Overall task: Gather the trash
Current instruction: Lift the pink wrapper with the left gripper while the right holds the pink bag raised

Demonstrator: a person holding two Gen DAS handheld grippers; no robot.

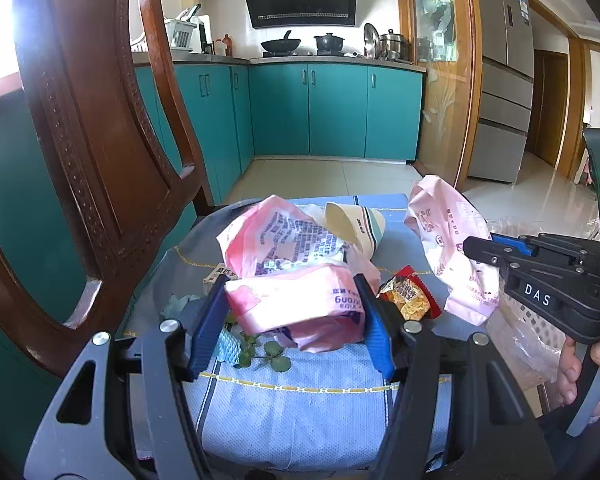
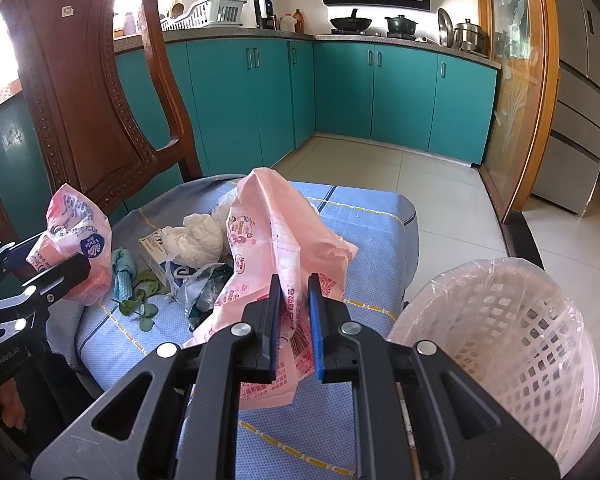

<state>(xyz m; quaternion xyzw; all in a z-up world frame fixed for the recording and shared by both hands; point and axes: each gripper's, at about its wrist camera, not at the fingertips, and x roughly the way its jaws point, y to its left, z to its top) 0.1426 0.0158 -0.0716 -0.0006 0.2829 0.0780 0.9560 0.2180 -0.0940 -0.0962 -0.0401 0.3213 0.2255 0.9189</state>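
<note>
A pink wrapper (image 2: 288,240) hangs pinched in the right gripper (image 2: 294,312) above the desk (image 2: 364,232), with the lined basket (image 2: 500,344) at its four o'clock, while at its nine o'clock the left gripper (image 1: 292,312) clamps a pink tissue pack (image 1: 296,304).

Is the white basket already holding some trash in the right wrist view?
No, the white basket shows only its clear liner; the pink wrapper is held in the right tongs.

Two pink wrappers (image 2: 284,236), one basket (image 2: 500,332)
</note>
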